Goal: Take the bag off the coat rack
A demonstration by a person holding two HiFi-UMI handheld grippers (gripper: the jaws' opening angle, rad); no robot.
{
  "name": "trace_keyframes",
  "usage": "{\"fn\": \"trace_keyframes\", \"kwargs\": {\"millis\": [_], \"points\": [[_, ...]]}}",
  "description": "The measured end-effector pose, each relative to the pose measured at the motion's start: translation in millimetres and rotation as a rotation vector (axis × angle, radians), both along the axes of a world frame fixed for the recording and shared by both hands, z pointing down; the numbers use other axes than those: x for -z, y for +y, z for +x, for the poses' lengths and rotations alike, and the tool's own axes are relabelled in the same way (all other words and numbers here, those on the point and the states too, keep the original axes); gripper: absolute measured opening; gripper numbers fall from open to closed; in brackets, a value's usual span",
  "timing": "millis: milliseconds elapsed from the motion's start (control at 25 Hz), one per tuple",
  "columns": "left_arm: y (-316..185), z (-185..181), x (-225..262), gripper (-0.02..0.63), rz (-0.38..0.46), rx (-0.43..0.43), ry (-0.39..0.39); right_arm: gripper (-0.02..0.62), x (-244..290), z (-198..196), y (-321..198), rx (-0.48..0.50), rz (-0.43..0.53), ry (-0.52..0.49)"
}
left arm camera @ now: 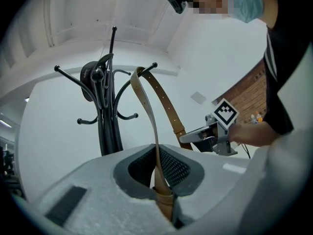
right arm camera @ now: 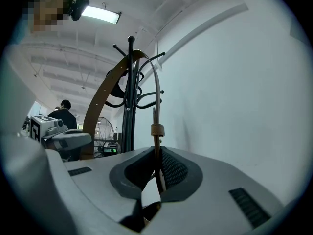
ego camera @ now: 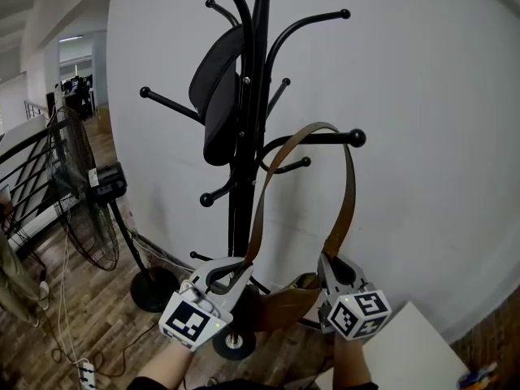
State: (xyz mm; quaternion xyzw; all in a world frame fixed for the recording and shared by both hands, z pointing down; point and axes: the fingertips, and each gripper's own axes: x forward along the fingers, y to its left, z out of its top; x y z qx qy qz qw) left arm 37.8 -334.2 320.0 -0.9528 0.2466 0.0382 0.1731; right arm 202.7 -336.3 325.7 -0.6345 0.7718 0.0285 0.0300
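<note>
Lifting step judged in hand. Left gripper and right gripper each clamp the long strap of the brown leather bag, which hangs low between them. The strap loops over a ball-tipped peg of the black metal coat rack. Recommend raising both evenly, then sliding the loop off past the ball.

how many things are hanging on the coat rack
2: a black cap high on the coat rack, left side; the bag strap looped over a right hook. More could hide behind it.
</note>
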Motion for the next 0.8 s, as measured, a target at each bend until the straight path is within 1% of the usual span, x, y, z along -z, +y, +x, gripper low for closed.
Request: {"fn": "trace_keyframes", "kwargs": {"millis": [360,800], "points": [[14,13,24,0.018,0.065,-0.026,0.005,0.028,21,10,13,-0.019,0.045,0.004],[42,30,47,0.018,0.137,-0.070,0.026,0.028,43,30,44,-0.046,0.111,-0.018]]}}
